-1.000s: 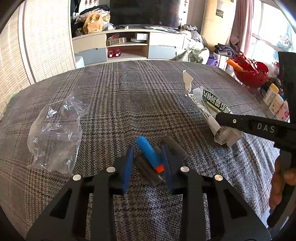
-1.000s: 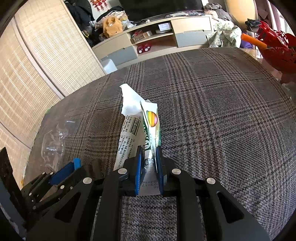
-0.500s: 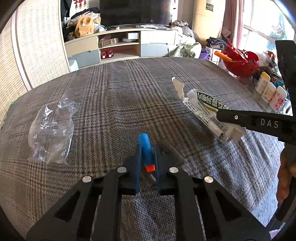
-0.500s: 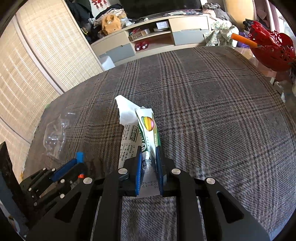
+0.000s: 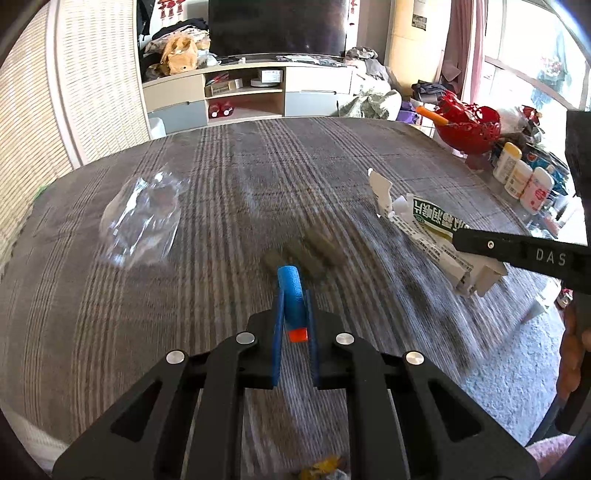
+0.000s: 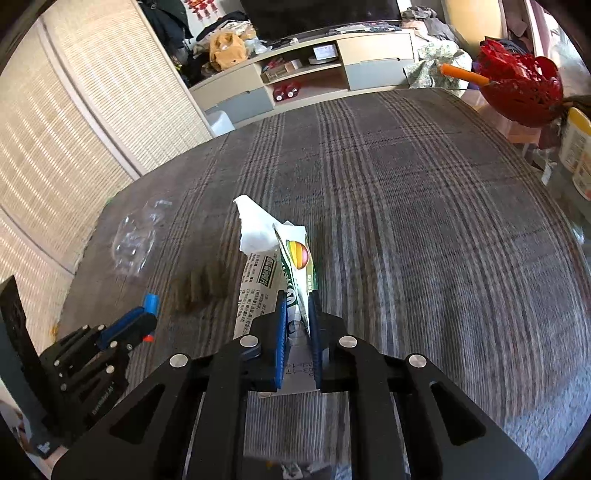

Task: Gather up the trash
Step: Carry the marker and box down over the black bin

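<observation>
Here each claw grips one item: blue foam dart (image 5: 291, 295), flattened carton (image 6: 291, 269).

"DAS" is printed on the right hand-held gripper (image 5: 476, 273).

This is a lived-in home, a living room by the look of it. A low TV cabinet (image 5: 251, 92) in cream and grey runs along the far wall with open shelves holding small boxes and red items, and a large dark television (image 5: 277, 26) stands above it. A tan stuffed toy (image 5: 179, 55) and heaps of clothes (image 5: 373, 99) lie on and beside the cabinet. Woven blinds (image 6: 92, 122) cover the left wall, and pink curtains (image 5: 465, 40) hang by a sunlit window. A plaid cloth (image 6: 388, 192) covers the counter in the foreground. At its right edge sit a red openwork basket (image 5: 469, 125) and several white bottles (image 5: 524, 177).
</observation>
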`<action>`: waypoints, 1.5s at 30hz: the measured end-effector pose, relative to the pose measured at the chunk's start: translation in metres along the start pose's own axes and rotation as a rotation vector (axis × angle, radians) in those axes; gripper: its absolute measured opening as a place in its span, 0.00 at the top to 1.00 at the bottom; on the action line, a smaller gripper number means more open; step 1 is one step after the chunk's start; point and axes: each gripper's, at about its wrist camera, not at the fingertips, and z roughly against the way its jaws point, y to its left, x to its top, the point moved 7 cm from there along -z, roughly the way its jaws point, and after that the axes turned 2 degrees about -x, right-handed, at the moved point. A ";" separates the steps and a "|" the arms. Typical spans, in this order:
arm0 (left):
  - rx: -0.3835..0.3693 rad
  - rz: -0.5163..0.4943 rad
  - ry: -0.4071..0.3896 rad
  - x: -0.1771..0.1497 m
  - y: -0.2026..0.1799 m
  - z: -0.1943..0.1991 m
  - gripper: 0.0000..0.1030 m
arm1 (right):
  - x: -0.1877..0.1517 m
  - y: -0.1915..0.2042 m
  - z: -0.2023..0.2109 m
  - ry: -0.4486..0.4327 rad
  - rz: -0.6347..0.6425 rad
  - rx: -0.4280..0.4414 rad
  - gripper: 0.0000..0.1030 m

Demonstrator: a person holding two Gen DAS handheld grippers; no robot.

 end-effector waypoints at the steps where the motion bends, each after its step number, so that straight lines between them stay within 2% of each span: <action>1: 0.000 0.010 -0.002 -0.008 -0.001 0.007 0.90 | -0.008 0.001 0.006 -0.005 -0.001 0.006 0.88; 12: -0.010 0.036 -0.002 -0.081 -0.019 0.061 0.90 | -0.080 0.013 0.063 -0.065 0.008 0.074 0.88; 14: -0.017 0.045 -0.002 -0.094 -0.022 0.069 0.90 | -0.096 0.015 0.073 -0.071 0.002 0.108 0.88; 18: -0.015 0.067 0.009 -0.121 -0.027 0.080 0.90 | -0.127 0.014 0.081 -0.059 0.011 0.117 0.88; 27: -0.023 0.114 0.081 -0.184 -0.039 0.085 0.90 | -0.179 0.012 0.062 0.042 0.034 0.059 0.88; 31: -0.039 0.119 0.120 -0.204 -0.047 0.078 0.90 | -0.206 0.012 0.038 0.149 0.052 0.024 0.88; 34: -0.046 0.114 0.162 -0.213 -0.049 0.069 0.90 | -0.219 0.009 0.019 0.229 0.014 0.023 0.88; 41: -0.082 0.120 0.241 -0.228 -0.052 0.052 0.90 | -0.223 0.015 0.013 0.231 0.003 0.023 0.88; 45: -0.094 0.124 0.247 -0.229 -0.053 0.049 0.89 | -0.223 0.018 0.011 0.230 0.014 0.021 0.88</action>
